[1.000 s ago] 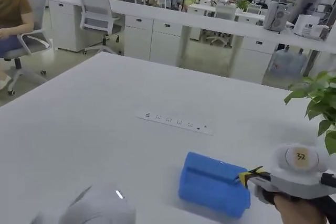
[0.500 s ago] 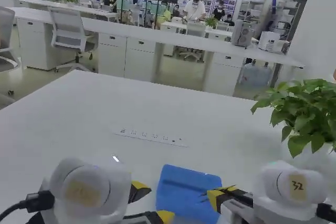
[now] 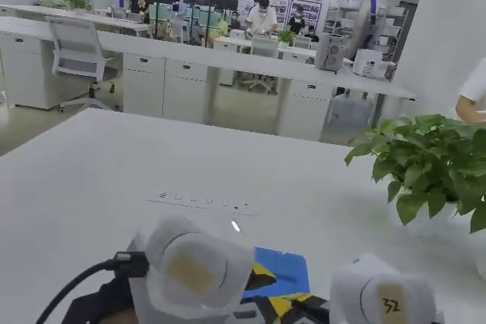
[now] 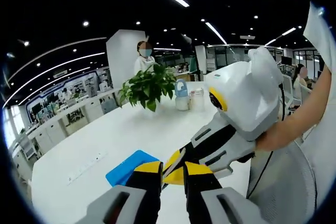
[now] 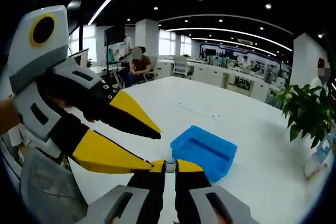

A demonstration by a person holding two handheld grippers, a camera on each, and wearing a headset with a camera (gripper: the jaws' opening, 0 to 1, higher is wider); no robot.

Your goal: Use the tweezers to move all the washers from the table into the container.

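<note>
Left gripper (image 5: pixel 156 151) jaws held apart. Right gripper (image 5: pixel 169 164) jaws pressed on small silver thing (image 5: pixel 169 167). Blue container (image 5: pixel 203 150) set on white bench (image 5: pixel 257 124), just beyond both grippers. Potted plant (image 5: pixel 307 108) seen far right.

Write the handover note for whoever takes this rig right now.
Left gripper: open, holding nothing, hovering just left of the right one.
Right gripper: jaws closed on a small grey piece, possibly the tweezers; too small to tell.
Container: blue, on the table just past both grippers; it looks empty.
Done: no washer in the container that I can make out.
Left: confirm the tweezers are gripped, find the washers, then move them all into the container.
</note>
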